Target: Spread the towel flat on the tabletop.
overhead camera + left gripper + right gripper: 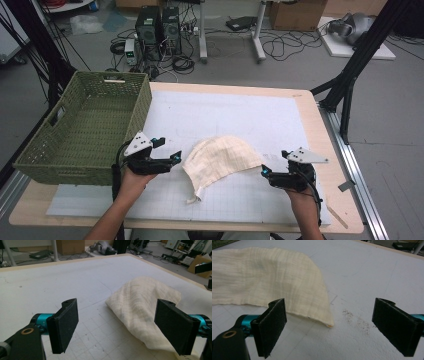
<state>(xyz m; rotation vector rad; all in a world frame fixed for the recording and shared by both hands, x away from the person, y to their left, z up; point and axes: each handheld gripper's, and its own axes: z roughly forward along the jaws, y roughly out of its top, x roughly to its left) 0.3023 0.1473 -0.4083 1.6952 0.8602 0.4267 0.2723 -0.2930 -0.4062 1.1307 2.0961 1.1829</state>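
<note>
cloth [220, 159]: cream, crumpled, flat on mat betw. my grippers
L gripper [176, 156]: jaws wide, just beside cloth
R gripper [264, 171]: jaws wide, nr cloth's corner

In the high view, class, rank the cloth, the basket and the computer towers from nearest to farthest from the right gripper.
From the right gripper:
1. Cloth, just to its left.
2. Basket, across the table's left side.
3. Computer towers, on the floor beyond the table.

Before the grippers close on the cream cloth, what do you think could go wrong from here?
The right gripper is open beside the cloth, near only its thin corner, so a pinch may slip off. The left gripper is also open; it might catch just the top layer, dragging the cloth unevenly toward the green basket.
</note>
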